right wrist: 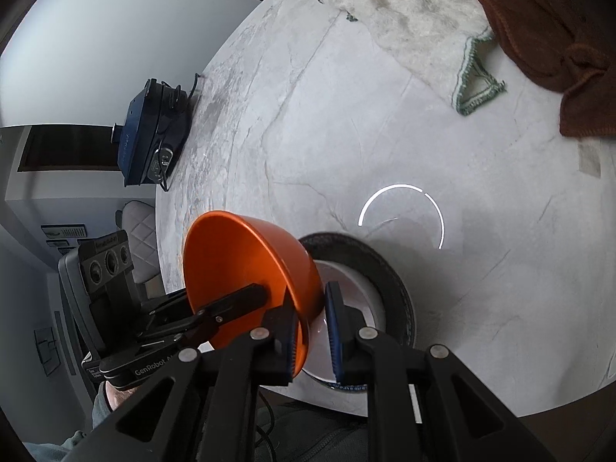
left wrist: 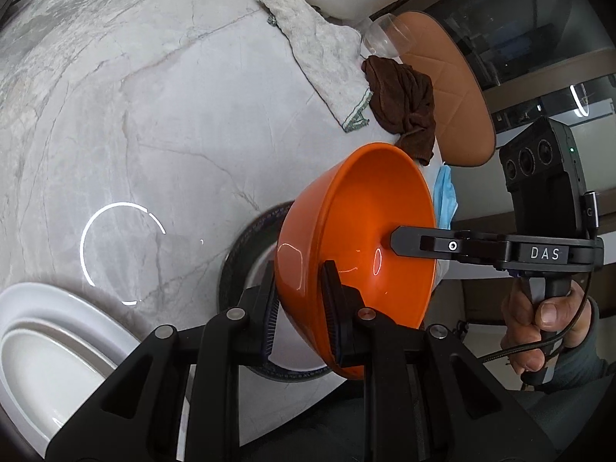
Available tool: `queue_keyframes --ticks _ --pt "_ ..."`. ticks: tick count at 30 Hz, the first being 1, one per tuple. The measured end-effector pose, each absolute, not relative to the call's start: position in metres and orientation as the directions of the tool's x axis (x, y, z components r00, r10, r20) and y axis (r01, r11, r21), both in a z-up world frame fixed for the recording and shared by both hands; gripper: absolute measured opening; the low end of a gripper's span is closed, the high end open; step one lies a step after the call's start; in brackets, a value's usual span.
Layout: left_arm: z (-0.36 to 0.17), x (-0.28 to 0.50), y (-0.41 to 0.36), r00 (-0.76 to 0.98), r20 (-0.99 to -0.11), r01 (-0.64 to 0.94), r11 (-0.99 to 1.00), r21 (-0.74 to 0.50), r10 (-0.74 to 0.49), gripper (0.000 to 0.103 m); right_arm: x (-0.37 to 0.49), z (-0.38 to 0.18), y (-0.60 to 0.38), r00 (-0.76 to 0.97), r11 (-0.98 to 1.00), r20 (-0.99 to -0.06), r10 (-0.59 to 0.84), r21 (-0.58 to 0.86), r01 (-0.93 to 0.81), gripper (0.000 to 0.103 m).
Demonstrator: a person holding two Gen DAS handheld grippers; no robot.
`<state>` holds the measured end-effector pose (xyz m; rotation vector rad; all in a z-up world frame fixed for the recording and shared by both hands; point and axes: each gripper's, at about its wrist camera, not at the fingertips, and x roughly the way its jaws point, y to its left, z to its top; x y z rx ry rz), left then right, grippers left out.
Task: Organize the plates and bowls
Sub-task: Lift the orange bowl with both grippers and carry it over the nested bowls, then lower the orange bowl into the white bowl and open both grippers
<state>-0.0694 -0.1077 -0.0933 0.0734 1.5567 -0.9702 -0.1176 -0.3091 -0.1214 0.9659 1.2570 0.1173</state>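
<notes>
An orange bowl is tilted on its side above a dark-rimmed plate with a white centre, near the table's front edge. My left gripper is shut on the bowl's rim, one finger inside and one outside. In the right wrist view the bowl sits at lower left over the same plate. My right gripper straddles the bowl's rim; its left finger touches the wall and a small gap shows by the blue right pad.
A white plate stack lies at lower left. A white cloth and a brown cloth lie at the far side by a glass. A blue device sits on the table's left edge.
</notes>
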Motion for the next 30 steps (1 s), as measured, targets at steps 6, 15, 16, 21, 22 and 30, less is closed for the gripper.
queue_keyframes --ticks 6,15,16,21,22,30 --pt "-0.098 -0.088 -0.102 -0.247 -0.861 0.549 0.667 -0.503 -0.445 0.019 -0.136 -0.134 -0.301 0.329 0.612 -0.743 0.583 0.668 0.424 0.017" --pt "-0.099 -0.103 -0.101 -0.226 -0.879 0.559 0.683 -0.469 -0.419 0.02 -0.147 -0.14 -0.296 0.307 0.627 -0.756 0.578 0.652 0.427 0.017" --pt "-0.1 -0.105 -0.101 -0.224 -0.883 0.561 0.686 -0.464 -0.414 0.02 -0.147 -0.141 -0.296 0.305 0.626 -0.757 0.578 0.651 0.429 0.017" --pt "-0.103 -0.11 -0.104 -0.209 -0.898 0.574 0.695 -0.433 -0.387 0.02 -0.148 -0.145 -0.292 0.285 0.653 -0.778 0.56 0.626 0.427 0.017" --pt "-0.104 -0.11 -0.105 -0.204 -0.902 0.575 0.699 -0.425 -0.381 0.02 -0.147 -0.146 -0.29 0.282 0.655 -0.781 0.557 0.622 0.428 0.017" --pt "-0.108 -0.11 -0.108 -0.182 -0.913 0.585 0.706 -0.4 -0.366 0.045 -0.145 -0.145 -0.284 0.266 0.705 -0.817 0.511 0.576 0.414 0.016"
